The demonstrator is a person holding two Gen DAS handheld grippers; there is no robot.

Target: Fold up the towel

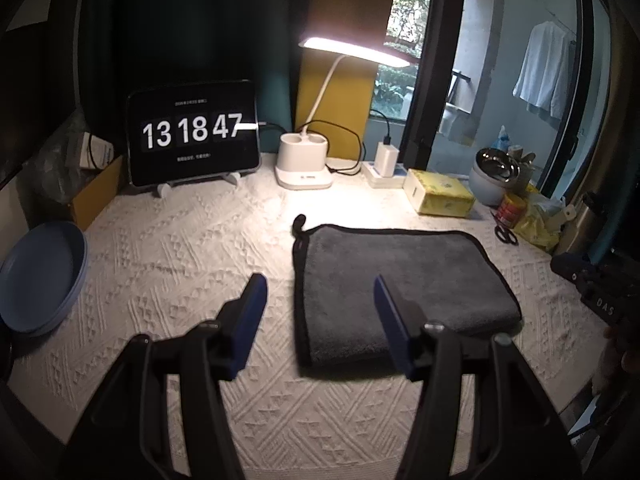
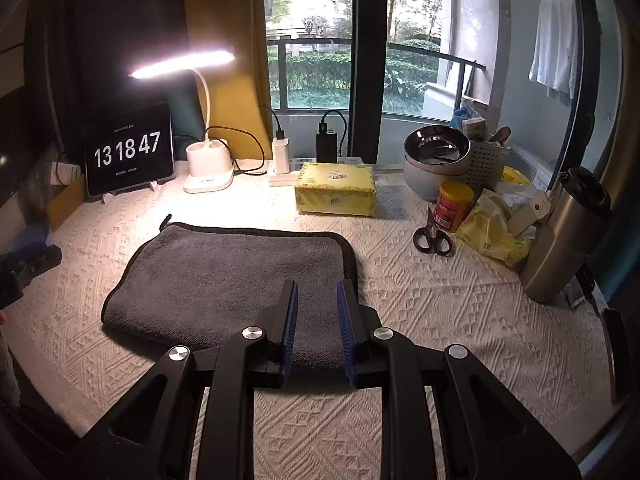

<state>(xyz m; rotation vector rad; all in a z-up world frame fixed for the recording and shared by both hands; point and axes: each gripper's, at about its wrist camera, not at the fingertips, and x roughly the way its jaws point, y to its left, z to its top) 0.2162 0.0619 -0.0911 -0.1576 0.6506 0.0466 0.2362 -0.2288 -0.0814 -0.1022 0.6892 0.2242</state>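
Observation:
A grey towel with black trim [image 1: 400, 280] lies folded flat on the white textured tablecloth [image 1: 180, 248]; it also shows in the right wrist view [image 2: 232, 276]. My left gripper [image 1: 320, 284] is open and empty, hovering above the towel's left edge. My right gripper [image 2: 317, 292] is partly open, empty, above the towel's near right corner. The right gripper's body shows at the right edge of the left wrist view [image 1: 596, 288]. The left gripper's body shows at the left edge of the right wrist view [image 2: 24, 268].
At the back stand a tablet clock [image 1: 192, 132], a lit desk lamp [image 1: 304, 160], chargers [image 2: 280, 156] and a yellow tissue box [image 2: 336, 188]. Blue plates [image 1: 40, 276] sit left. Scissors [image 2: 432, 236], a red can [image 2: 452, 204], bowls [image 2: 436, 152] and a steel flask [image 2: 564, 232] sit right.

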